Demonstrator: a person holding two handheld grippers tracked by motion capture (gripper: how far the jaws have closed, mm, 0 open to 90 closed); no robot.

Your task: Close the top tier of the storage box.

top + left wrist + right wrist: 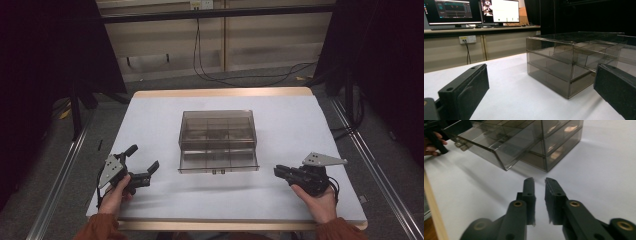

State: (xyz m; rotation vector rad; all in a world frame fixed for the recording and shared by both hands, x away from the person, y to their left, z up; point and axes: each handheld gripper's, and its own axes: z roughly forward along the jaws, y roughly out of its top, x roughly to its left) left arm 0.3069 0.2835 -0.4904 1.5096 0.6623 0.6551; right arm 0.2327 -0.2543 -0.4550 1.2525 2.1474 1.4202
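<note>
A smoky see-through drawer box [218, 132] stands in the middle of the white table [295, 125]. Its bottom drawer [219, 162] is pulled out toward me. My left gripper [144, 157] rests on the table to the left of the box, jaws wide apart and empty. In the left gripper view the box [564, 62] sits ahead between the spread jaws of that gripper [540, 75]. My right gripper [276, 171] lies to the right of the drawer, pointing at it. Its jaws [539, 180] are almost together with nothing between them, short of the box [529, 137].
Black curtains and stands flank the table. Cables [240, 77] trail over the floor behind it, and metal rails [60, 175] run along both sides. Monitors [474, 11] stand on a far desk. The other hand [430, 143] appears past the drawer's front.
</note>
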